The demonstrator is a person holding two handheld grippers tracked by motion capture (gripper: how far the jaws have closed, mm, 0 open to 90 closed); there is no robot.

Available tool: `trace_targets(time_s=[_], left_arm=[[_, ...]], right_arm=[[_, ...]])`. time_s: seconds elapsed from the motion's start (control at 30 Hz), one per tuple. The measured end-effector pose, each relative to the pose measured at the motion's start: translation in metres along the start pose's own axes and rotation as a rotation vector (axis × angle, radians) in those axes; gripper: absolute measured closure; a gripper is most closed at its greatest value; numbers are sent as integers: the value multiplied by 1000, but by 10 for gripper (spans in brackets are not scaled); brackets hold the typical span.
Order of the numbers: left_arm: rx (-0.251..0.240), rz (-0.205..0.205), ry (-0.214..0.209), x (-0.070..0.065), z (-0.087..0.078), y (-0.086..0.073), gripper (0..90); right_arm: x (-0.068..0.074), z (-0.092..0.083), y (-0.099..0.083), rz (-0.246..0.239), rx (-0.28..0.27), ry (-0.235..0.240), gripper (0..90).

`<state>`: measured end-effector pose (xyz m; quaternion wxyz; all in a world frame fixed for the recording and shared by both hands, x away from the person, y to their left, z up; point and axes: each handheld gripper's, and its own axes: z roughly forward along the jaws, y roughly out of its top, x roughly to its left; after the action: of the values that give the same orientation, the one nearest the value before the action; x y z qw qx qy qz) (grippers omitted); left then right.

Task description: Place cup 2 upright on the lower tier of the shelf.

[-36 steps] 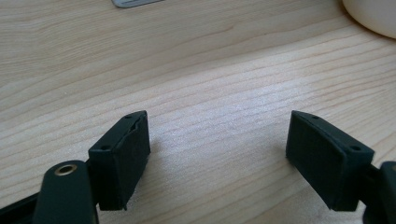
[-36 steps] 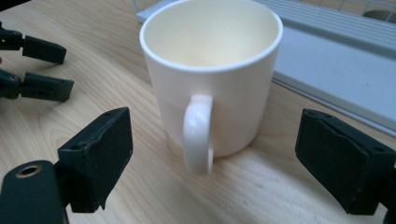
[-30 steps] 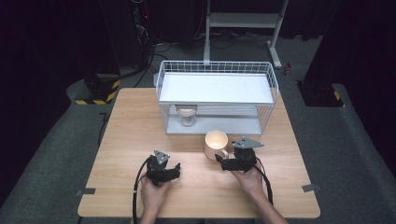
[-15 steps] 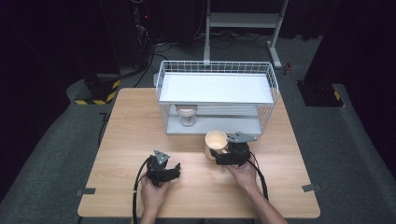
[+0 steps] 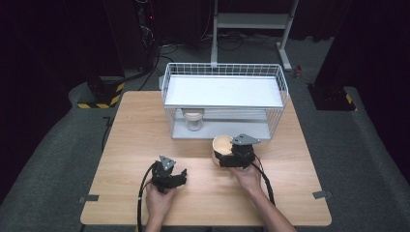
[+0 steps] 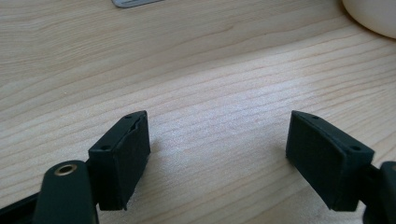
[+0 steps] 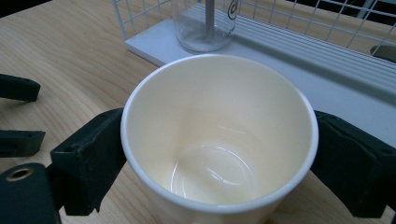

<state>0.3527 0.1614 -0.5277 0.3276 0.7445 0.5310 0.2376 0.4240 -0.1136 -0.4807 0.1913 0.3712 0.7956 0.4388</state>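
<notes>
From above we saw the wire rack (image 5: 224, 99) on the table (image 5: 130, 140); our right gripper (image 7: 219, 154) clamped the cream cup (image 7: 219, 140) before it, while our left gripper (image 6: 217, 154) rested agape. Only the right gripper view revealed a glass jar (image 7: 204, 23).

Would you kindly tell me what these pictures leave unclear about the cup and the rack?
- Cup base: right gripper view, cut off by the bottom edge; its outer wall is hidden by the fingers.
- Glass in the wire rack: high view, partly hidden by the upper shelf.
- Glass's printed mark: right gripper view, cut off at the top.
</notes>
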Motion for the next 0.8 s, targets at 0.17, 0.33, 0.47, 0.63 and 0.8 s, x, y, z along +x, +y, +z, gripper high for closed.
trace_targets(time_s=[0.17,0.33,0.47,0.63,0.8], left_arm=[[0,1,0,0,0,0,222],[0,1,0,0,0,0,222],[0,-1,1,0,0,0,222],[0,0,0,0,0,0,222],[0,1,0,0,0,0,222]], right_arm=[[0,3,0,-7,2,-6,92],[0,3,0,-15,6,-1,100],[-1,3,0,-17,8,2,103],[0,2,1,-12,14,0,104],[-2,0,1,-9,19,7,105]])
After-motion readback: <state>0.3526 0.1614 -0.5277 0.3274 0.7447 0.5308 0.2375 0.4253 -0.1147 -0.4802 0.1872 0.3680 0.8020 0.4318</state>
